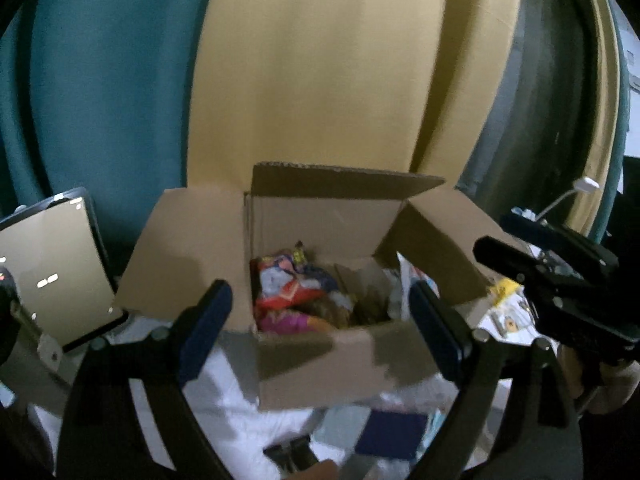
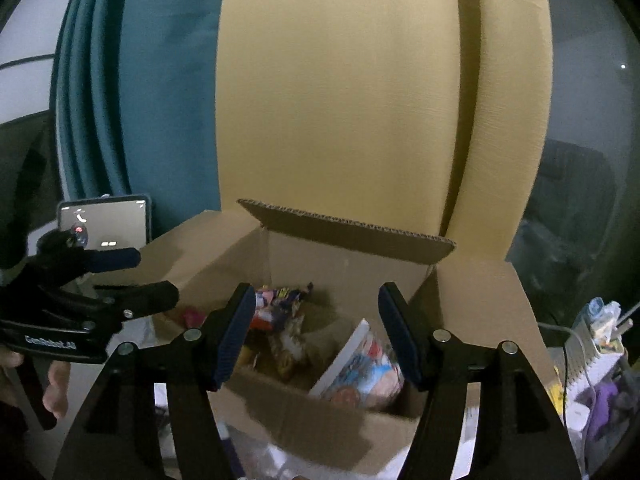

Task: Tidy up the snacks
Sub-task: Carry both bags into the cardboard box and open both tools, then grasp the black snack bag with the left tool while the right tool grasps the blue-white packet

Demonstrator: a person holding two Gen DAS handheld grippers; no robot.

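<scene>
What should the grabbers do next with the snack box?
Probably swing the right gripper toward the loose packets beside the open brown cardboard box: both grippers' jaws are open and empty, and snacks already lie inside.

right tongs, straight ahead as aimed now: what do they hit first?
Likely the snacks in the open cardboard box. The right tongs are open, empty and aimed over the near wall into it; the book-like pack looks nearest, though depth is unclear.
</scene>
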